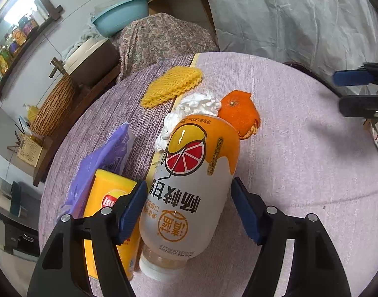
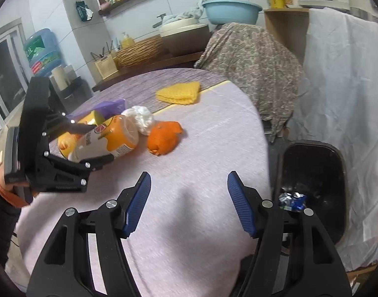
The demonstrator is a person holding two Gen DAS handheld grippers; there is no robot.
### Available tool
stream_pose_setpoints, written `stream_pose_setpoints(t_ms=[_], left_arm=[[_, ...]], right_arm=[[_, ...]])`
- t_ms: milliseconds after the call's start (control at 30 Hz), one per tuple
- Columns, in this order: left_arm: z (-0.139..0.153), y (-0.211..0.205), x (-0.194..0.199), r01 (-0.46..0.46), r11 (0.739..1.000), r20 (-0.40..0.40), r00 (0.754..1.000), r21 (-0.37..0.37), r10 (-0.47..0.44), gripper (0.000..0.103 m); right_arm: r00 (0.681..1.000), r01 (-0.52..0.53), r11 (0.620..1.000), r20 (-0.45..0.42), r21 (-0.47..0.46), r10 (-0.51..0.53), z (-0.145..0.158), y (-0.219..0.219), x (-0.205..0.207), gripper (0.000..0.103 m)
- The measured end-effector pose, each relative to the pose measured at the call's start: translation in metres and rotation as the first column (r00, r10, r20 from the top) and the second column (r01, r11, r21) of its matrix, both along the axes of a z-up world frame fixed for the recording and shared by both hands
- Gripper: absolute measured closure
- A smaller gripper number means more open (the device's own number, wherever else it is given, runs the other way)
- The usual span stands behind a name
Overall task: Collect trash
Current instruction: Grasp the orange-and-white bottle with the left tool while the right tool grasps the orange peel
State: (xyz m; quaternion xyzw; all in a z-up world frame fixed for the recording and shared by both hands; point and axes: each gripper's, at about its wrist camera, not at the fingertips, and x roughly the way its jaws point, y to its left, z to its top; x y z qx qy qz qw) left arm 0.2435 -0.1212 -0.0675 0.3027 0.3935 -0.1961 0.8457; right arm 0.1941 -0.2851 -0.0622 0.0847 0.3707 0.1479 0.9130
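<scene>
A drink bottle (image 1: 191, 185) with an orange and white label lies on its side on the round table (image 1: 300, 173). My left gripper (image 1: 189, 210) is open, its jaws on either side of the bottle. In the right wrist view the bottle (image 2: 107, 138) shows between the left gripper's fingers (image 2: 99, 162). Beyond it lie a crumpled white tissue (image 1: 201, 104), an orange peel (image 1: 240, 113) and a yellow foam net (image 1: 171, 86). A yellow chip canister (image 1: 107, 212) and a purple bag (image 1: 107, 158) lie to the left. My right gripper (image 2: 189, 203) is open and empty above the table's near edge.
A black trash bin (image 2: 312, 185) with some wrappers inside stands on the floor right of the table. A chair draped in patterned cloth (image 2: 250, 61) stands behind the table. White sheeting (image 2: 342, 86) hangs at the right. A counter with a basket and basin runs along the back wall.
</scene>
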Motion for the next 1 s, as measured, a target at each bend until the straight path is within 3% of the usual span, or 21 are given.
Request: stream_pose_setpoints(t_ms=[133,467,767,833,867,1000], left_arm=[[0.007,0.007,-0.012,-0.029,0.997,0.001,1.0,-0.07,0.029,0.035],[0.022,0.043,-0.039,-0.117,0.956,0.0,0.993,-0.268,0.121,0.036],[0.023,0.055,-0.042,-0.141,0.939,-0.009,0.989,-0.313,0.146,0.036],[0.023,0.056,-0.041,-0.145,0.937,-0.012,0.989,-0.318,0.149,0.036],[0.022,0.056,-0.04,-0.145,0.937,-0.014,0.989,-0.319,0.148,0.036],[0.021,0.057,-0.04,-0.145,0.935,-0.018,0.989,-0.324,0.147,0.036]], right_arm=[[0.999,-0.043,0.999,-0.032,0.02,0.044,0.001,0.015,0.025,0.038],[0.99,-0.109,0.987,-0.103,-0.116,0.097,-0.013,0.069,0.082,0.038],[0.988,-0.113,0.974,-0.125,-0.196,0.089,-0.018,0.09,0.098,0.039],[0.989,-0.111,0.965,-0.117,-0.238,0.085,-0.018,0.093,0.097,0.05],[0.989,-0.116,0.959,-0.117,-0.257,0.089,-0.019,0.094,0.096,0.061],[0.99,-0.113,0.968,-0.113,-0.226,0.089,-0.019,0.088,0.091,0.075]])
